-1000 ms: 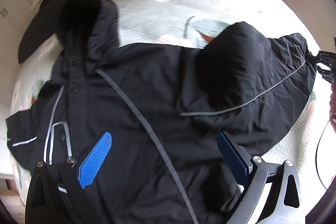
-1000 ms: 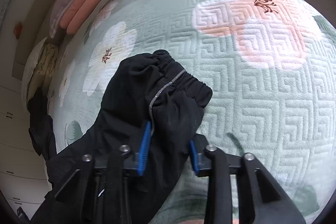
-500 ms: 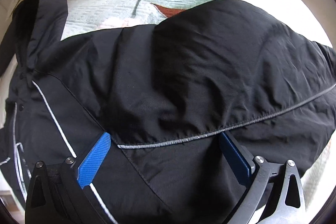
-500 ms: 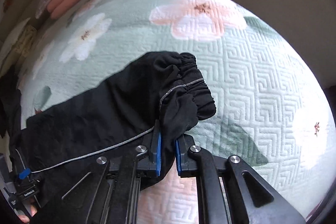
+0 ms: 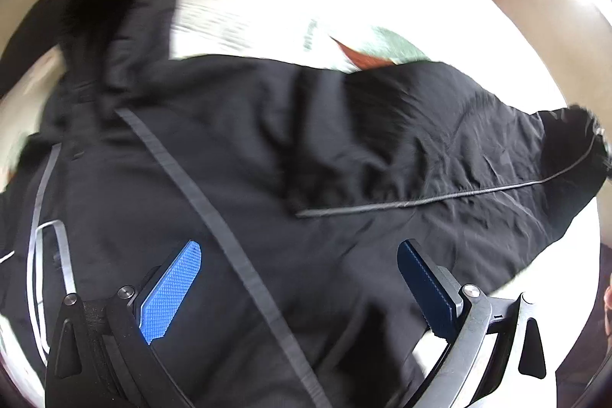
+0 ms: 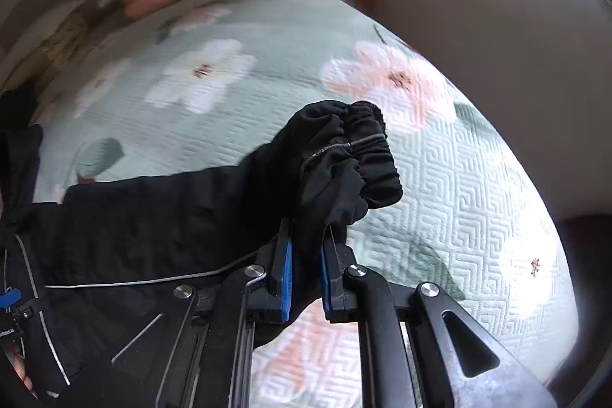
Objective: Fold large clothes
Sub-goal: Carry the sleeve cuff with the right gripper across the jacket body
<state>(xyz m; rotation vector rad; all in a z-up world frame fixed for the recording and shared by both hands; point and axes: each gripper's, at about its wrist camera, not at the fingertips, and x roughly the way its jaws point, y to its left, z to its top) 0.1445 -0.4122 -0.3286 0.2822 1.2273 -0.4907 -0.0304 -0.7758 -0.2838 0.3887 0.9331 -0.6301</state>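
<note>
Right view: right gripper (image 6: 306, 278) pinched the black jacket's gathered elastic cuff (image 6: 367, 155).
Left view: left gripper (image 5: 298, 289) gaped empty above the black jacket's body (image 5: 237, 178).

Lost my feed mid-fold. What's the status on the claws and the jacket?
Right claw shut on sleeve near its cuff. Left claw open over black jacket, gripping nothing. Jacket spread on floral quilt. Nothing in the way.

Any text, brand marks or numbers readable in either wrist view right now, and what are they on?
No text can be read in either view.
Small white label on the left tongs, at the far left edge of the right wrist view: has print, too small and blurred to read.
Black jacket with grey piping: no lettering visible.
Pale green quilted bedspread with flowers: pattern only, no words.
</note>
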